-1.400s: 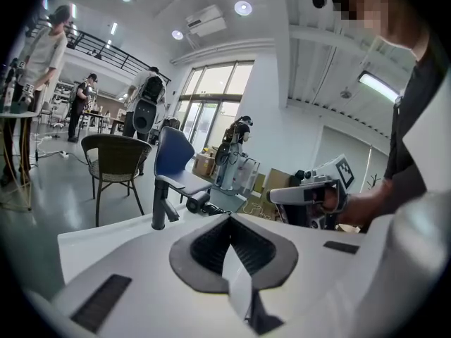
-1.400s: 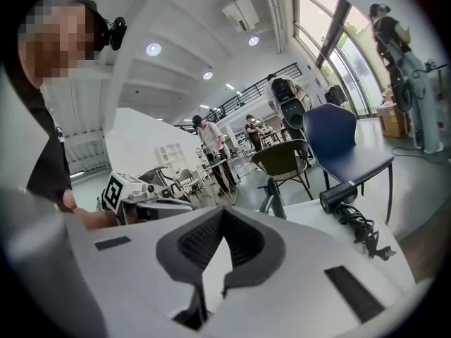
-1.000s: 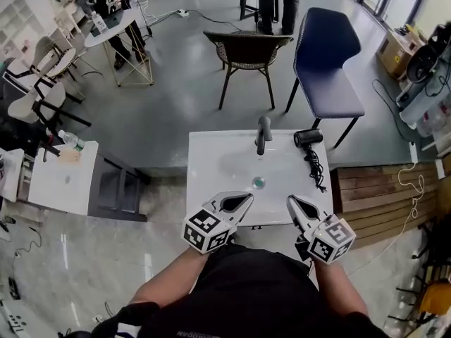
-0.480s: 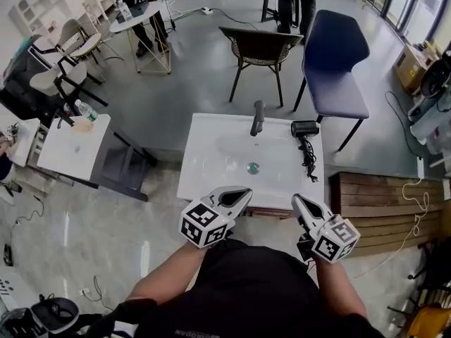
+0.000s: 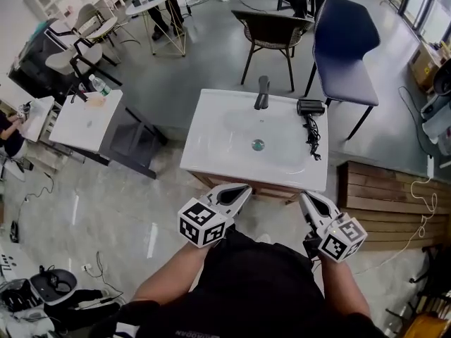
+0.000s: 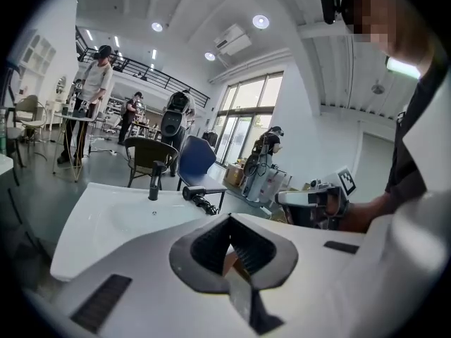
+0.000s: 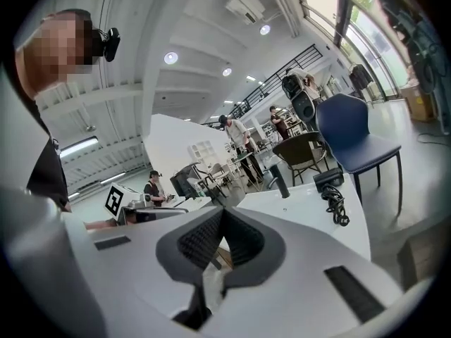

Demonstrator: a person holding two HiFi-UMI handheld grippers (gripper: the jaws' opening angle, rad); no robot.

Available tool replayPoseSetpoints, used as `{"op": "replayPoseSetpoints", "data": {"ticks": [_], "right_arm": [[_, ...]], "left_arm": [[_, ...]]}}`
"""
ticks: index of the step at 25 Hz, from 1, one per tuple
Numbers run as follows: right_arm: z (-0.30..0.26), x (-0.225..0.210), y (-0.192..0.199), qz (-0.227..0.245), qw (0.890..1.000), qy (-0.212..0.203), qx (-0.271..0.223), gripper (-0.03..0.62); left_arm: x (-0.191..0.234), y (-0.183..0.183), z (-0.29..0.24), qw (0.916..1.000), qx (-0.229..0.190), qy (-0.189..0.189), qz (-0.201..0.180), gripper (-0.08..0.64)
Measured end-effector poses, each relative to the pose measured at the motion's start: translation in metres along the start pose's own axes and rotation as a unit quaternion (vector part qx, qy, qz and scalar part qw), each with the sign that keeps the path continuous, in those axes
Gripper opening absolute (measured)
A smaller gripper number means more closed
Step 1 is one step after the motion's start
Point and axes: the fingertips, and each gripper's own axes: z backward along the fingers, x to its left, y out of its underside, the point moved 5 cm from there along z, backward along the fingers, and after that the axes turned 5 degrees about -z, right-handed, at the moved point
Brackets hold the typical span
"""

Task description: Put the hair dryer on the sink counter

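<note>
The hair dryer point(image 5: 309, 107) lies on the sink counter point(image 5: 211, 143), at the far right corner, just beside the rim of the basin. It is black, with a short round barrel. Its black cord point(image 5: 312, 136) lies in a loose bundle along the right edge of the counter. The counter is white, smooth and glossy, with a shallow basin and a small round drain point(image 5: 258, 144) in the middle. A dark upright faucet point(image 5: 262, 92) stands at the far edge, to the left of the dryer and apart from it.

The left gripper point(image 5: 243, 187) and the right gripper point(image 5: 304, 196) hover before the near edge of the counter, well apart from the dryer. The jaws of each are clenched together with nothing between them. Their ribbed dark pads meet at the tip.

Behind the counter stand a wicker chair point(image 5: 271, 28) and a blue chair point(image 5: 345, 48) with a curved back. On the left is a white table point(image 5: 81, 125) that carries a bottle point(image 5: 99, 85). On the right is a low wooden platform point(image 5: 384, 203) made of slats. The floor point(image 5: 106, 210) is grey and shiny.
</note>
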Motion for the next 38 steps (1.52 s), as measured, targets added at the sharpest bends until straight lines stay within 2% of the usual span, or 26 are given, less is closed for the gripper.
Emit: {"op": "replayPoseSetpoints", "data": {"ticks": [7, 11, 24, 31, 38], "right_arm": [[-0.006, 0.025, 0.008, 0.003, 1.0, -0.013, -0.003, 0.005], [-0.012, 0.028, 0.011, 0.017, 1.0, 0.002, 0.002, 0.003], [-0.041, 0.068, 0.018, 0.038, 0.998, 0.038, -0.014, 0.003], [-0.04, 0.066, 0.027, 0.032, 0.998, 0.062, -0.01, 0.003], [-0.045, 0.069, 0.03, 0.05, 0.997, 0.065, -0.002, 0.003]], "left_arm": [[0.004, 0.011, 0.027, 0.9998, 0.01, -0.015, 0.005, 0.0], [0.013, -0.002, 0.03, 1.0, 0.002, -0.002, -0.006, 0.0], [0.044, -0.004, 0.047, 0.9982, 0.035, 0.04, -0.029, 0.0], [0.044, -0.004, 0.043, 0.9962, 0.041, 0.066, -0.038, 0.0], [0.048, -0.002, 0.044, 0.9958, 0.045, 0.071, -0.037, 0.0]]}}
